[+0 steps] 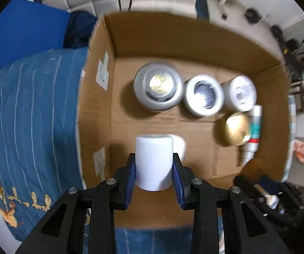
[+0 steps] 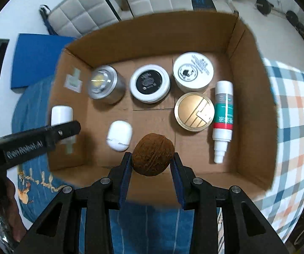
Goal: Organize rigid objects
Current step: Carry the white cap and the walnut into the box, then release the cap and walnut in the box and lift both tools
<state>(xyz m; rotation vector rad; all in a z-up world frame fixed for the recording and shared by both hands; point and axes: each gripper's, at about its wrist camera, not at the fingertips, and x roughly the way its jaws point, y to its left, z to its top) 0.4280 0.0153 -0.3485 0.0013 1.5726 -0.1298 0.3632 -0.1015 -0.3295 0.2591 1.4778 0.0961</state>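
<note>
Cardboard box (image 2: 156, 42), centre frame, on a blue bedspread (image 2: 31, 97).

Far left: white bottle (image 2: 61, 114), clamped upright in the left gripper (image 1: 154, 167) fingers, evidently for setting down.

Back row: silver tin (image 2: 105, 84), black-lidded jar (image 2: 149, 83), white jar (image 2: 193, 72).

Lower centre: coconut (image 2: 153, 154), pinched by the right gripper (image 2: 151, 165).

Right: gold tin (image 2: 194, 111), spray bottle (image 2: 222, 114), laid flat.

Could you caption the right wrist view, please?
Right gripper holds a brown nut above the cardboard box.
</note>
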